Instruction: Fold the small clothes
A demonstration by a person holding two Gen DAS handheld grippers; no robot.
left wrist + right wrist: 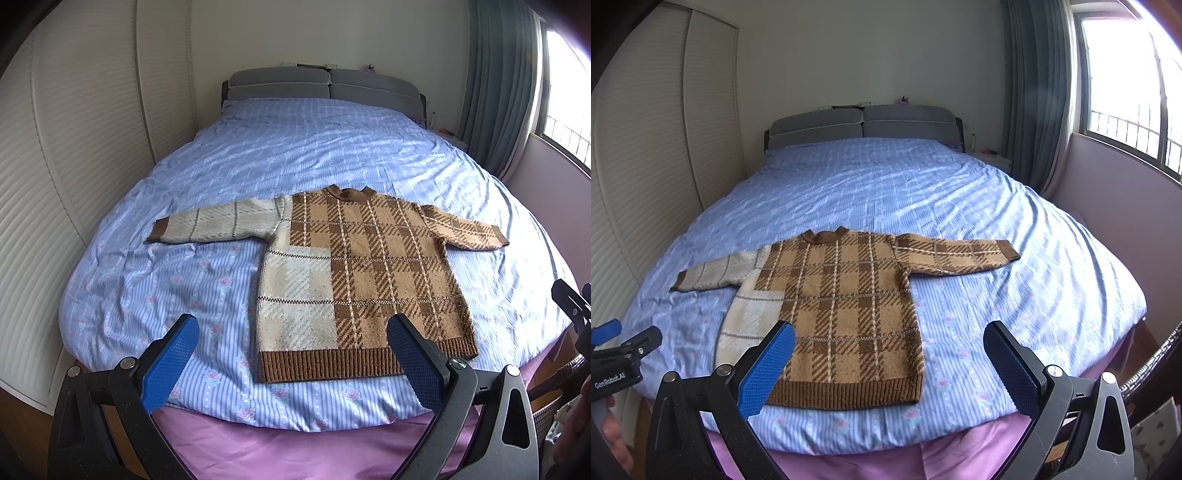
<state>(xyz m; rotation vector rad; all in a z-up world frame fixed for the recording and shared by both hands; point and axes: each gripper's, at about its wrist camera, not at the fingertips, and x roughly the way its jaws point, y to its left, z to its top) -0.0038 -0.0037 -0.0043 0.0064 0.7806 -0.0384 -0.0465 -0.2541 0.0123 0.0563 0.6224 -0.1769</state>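
Note:
A small plaid sweater [354,273], brown with a cream left panel and cream left sleeve, lies flat and spread out on the blue striped bedcover [295,155], both sleeves out to the sides, hem toward me. It also shows in the right wrist view [846,306]. My left gripper [291,332] is open and empty, held above the foot of the bed in front of the hem. My right gripper [888,336] is open and empty, held in front of the sweater's right hem corner. The left gripper's body [624,354] shows at the left edge of the right wrist view.
A grey padded headboard [325,86] stands at the far end. Louvred wardrobe doors [74,147] run along the left. Curtains [1038,103] and a window [1126,81] are on the right. A pink sheet [295,450] hangs at the bed's near edge. A wicker chair [1156,369] is at the right.

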